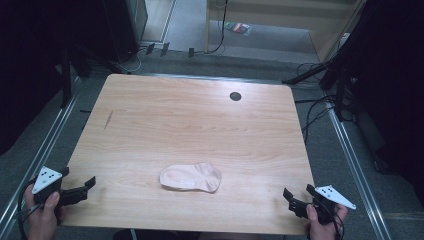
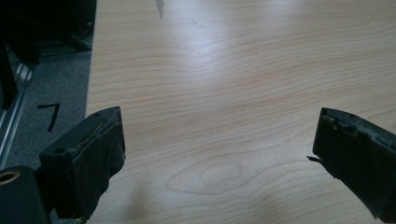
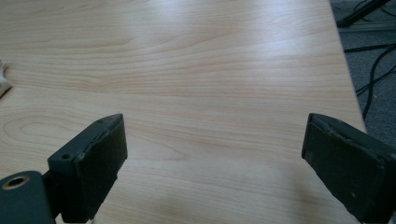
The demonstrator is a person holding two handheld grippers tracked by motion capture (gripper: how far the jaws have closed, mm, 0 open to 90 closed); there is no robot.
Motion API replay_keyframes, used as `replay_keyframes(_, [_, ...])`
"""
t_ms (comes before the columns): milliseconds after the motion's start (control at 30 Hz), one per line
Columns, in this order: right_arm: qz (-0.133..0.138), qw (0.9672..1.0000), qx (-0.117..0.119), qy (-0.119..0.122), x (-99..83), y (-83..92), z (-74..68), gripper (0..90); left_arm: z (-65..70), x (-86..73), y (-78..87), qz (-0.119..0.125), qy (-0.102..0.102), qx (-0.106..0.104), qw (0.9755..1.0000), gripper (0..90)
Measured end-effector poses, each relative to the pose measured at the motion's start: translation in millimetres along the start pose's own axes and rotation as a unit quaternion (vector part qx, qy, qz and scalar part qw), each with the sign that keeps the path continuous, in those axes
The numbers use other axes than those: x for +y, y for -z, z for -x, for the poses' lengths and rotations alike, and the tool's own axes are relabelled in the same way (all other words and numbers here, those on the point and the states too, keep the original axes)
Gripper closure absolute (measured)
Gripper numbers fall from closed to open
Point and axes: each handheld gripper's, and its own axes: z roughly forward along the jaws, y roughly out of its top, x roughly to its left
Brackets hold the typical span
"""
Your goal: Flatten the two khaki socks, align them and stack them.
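Pale pink sock (image 1: 191, 177) lies flat (toe left) near table's front.

A: What gets cut off in the high view?

B: Both hands. The left hand (image 1: 42, 212) and the right hand (image 1: 322, 222) run off the near edge, so the forearms are lost. The bench's (image 1: 200, 125) near edge is partly cropped too.

A: And the small coloured thing on the floor at the far side?

B: The packet (image 1: 238, 27)? Too small to tell what it is.

A: In the right gripper view?

B: Just a pale sliver of the sock (image 3: 3, 79) at the left edge; the rest is cropped. The right finger (image 3: 355, 170) runs past the bottom corner.
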Motion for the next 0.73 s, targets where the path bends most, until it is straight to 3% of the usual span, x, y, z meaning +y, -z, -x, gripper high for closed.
replay_keyframes(67, [0.001, 1.0, -0.003, -0.006, -1.5, 2.2, 4.4, 6.8, -6.1, -1.5, 3.1, 0.001, 0.004, 0.016, 0.9999, 2.6])
replay_keyframes(167, [0.006, 0.9999, -0.006, -0.011, -2.3, 5.1, 8.3, 6.9, -12.4, -3.1, 6.1, 0.008, 0.021, 0.02, 0.9996, 2.6])
replay_keyframes(400, [0.003, 0.9999, -0.013, -0.001, -2.2, 2.6, 7.9, 7.0, -12.0, -3.3, 3.3, 0.003, 0.027, 0.011, 0.9996, 2.7])
replay_keyframes(567, [0.006, 0.9998, -0.015, -0.015, -2.6, 2.7, 12.6, 7.3, -16.9, -3.5, 3.3, 0.003, 0.048, 0.001, 0.9988, 2.7])
replay_keyframes(733, [0.002, 0.9997, -0.017, -0.015, -3.0, 1.6, 12.2, 7.8, -15.8, -3.0, 2.4, -0.002, 0.044, 0.002, 0.999, 2.7])
